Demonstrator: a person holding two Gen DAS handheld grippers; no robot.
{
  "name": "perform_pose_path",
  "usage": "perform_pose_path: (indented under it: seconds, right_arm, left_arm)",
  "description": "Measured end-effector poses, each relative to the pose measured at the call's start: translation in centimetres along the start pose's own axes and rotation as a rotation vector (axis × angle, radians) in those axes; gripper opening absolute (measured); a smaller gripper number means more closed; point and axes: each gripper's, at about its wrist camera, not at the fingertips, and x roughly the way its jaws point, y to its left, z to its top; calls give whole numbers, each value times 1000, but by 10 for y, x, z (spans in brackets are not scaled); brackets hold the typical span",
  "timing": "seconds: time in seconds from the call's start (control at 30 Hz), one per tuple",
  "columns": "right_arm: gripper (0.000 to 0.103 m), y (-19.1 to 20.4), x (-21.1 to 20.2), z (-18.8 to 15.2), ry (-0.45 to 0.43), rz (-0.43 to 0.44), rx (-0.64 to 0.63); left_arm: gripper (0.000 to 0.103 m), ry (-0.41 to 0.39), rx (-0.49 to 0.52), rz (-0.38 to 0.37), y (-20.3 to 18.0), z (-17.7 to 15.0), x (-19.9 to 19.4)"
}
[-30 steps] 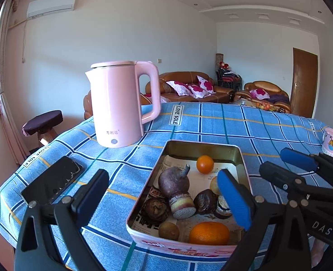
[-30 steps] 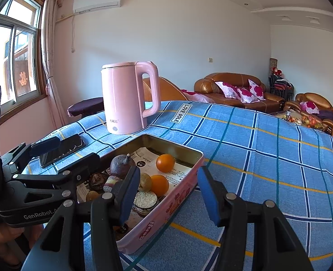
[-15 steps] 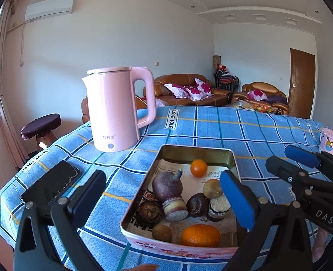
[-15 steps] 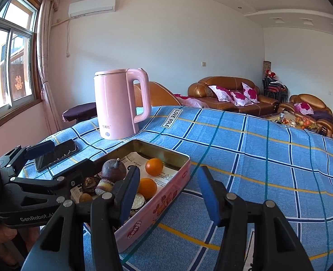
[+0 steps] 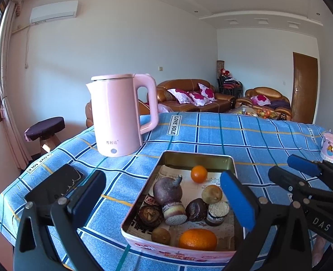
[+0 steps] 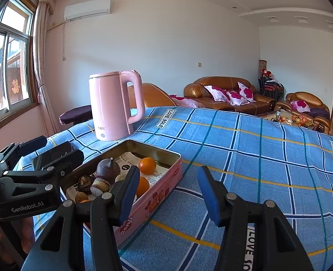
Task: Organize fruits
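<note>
A pink-walled metal tin (image 5: 198,155) lined with newspaper sits on the blue checked tablecloth. It holds a small orange (image 5: 199,174), a large orange (image 5: 198,239), a purple root (image 5: 167,190), a kiwi (image 5: 211,194), a dark fruit (image 5: 196,206) and cut pieces. My left gripper (image 5: 161,197) hovers open over the tin's near end, holding nothing. My right gripper (image 6: 169,192) is open and empty just right of the tin (image 6: 157,201), above the cloth. In the right wrist view the orange (image 6: 147,164) and the root (image 6: 107,169) show.
A pink kettle (image 5: 119,117) stands behind the tin on the left. A black phone (image 5: 53,187) lies near the table's left edge. A pink mug (image 5: 330,145) is at the far right. The tablecloth (image 6: 256,158) stretches right of the tin. Sofas and a stool stand beyond.
</note>
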Motion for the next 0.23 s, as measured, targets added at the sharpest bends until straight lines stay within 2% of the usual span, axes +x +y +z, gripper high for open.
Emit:
perform_pose_path:
  seconds: [0.23]
  right_arm:
    - [56,-3,-1,-2,4,-2,5]
  left_arm:
    - [103,2,11,6,-3,-4,1]
